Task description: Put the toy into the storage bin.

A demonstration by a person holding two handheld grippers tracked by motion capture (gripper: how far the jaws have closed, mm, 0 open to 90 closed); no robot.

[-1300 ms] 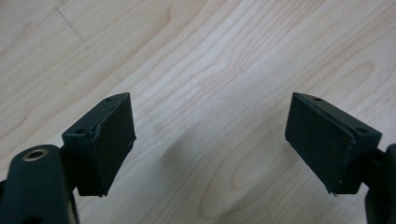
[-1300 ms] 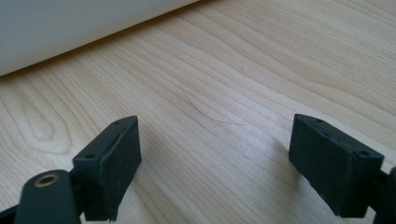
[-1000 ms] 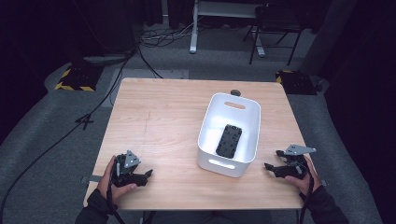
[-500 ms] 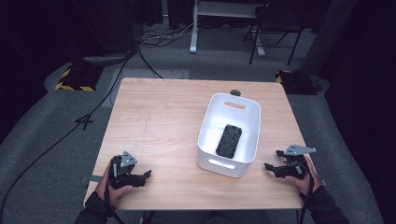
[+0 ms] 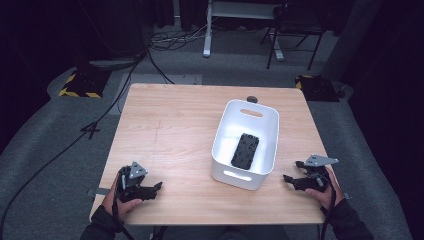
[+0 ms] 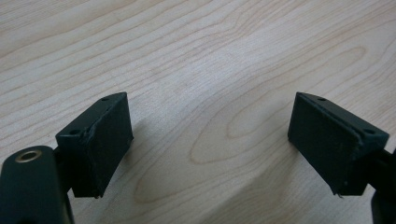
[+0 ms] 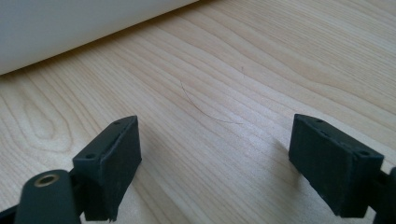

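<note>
The black device (image 5: 245,150) lies lengthwise in the white bin (image 5: 226,134), up and left of the wide, empty right gripper (image 5: 292,180), nearer than the equally wide-open left gripper (image 5: 156,187).

The wooden counter (image 5: 180,130) stands on a grey carpet floor (image 5: 50,145). The room around it is very dark. Black cables (image 5: 100,112) run over the floor on the left, from far to near. A black and yellow striped block (image 5: 80,86) sits on the floor at the far left. Another dark block (image 5: 316,87) lies at the far right. Far back stand a white desk leg (image 5: 206,30) and what may be a dark chair (image 5: 295,30).
</note>
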